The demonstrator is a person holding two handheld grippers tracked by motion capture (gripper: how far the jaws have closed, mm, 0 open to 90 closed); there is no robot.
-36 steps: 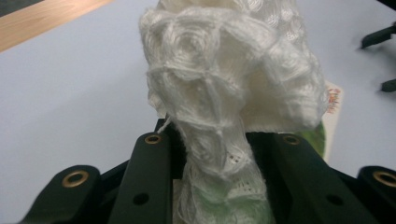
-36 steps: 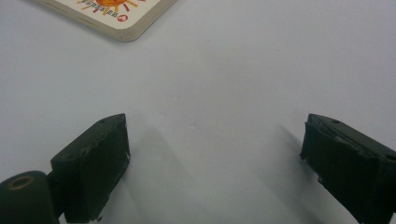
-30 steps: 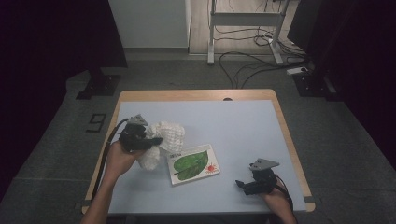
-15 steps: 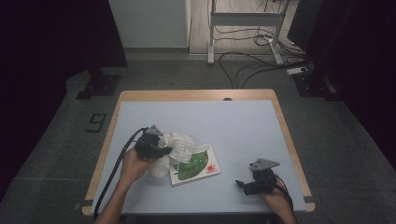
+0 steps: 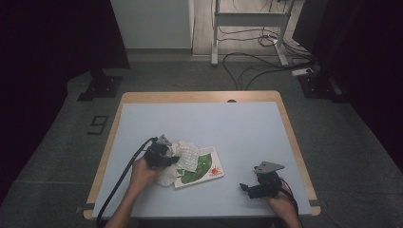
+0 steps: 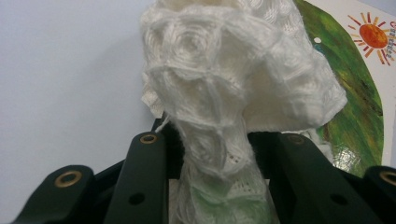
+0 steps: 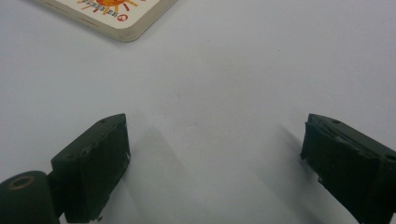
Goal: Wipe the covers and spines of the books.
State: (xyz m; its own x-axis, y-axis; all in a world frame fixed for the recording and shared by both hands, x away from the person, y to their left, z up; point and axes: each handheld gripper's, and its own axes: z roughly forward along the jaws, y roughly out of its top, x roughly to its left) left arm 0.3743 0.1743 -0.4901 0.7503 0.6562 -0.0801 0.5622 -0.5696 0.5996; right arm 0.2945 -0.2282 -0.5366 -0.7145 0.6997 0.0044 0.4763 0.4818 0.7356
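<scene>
Your left tool (image 5: 167, 153) pinches the white cloth (image 5: 183, 156) lower left of centre; dragging it could shove the picture book (image 5: 202, 168) aside.

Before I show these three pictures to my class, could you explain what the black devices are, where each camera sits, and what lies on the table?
A person sits at a pale blue table with a wooden edge and holds a hand-held black two-jaw gripper in each hand; there is no robot arm. The high view looks down from above the person's side. The other two pictures come from small cameras riding on the grippers, looking along their jaws.

The left gripper is shut on a crumpled white crocheted cloth, which bunches up between its jaws. The cloth hangs partly over a thick white board book with a green leaf and an orange sun on its cover, which lies flat on the table.

The right gripper rests near the table's front right edge with its jaws wide apart and nothing between them; a corner of the book shows ahead of it.
</scene>
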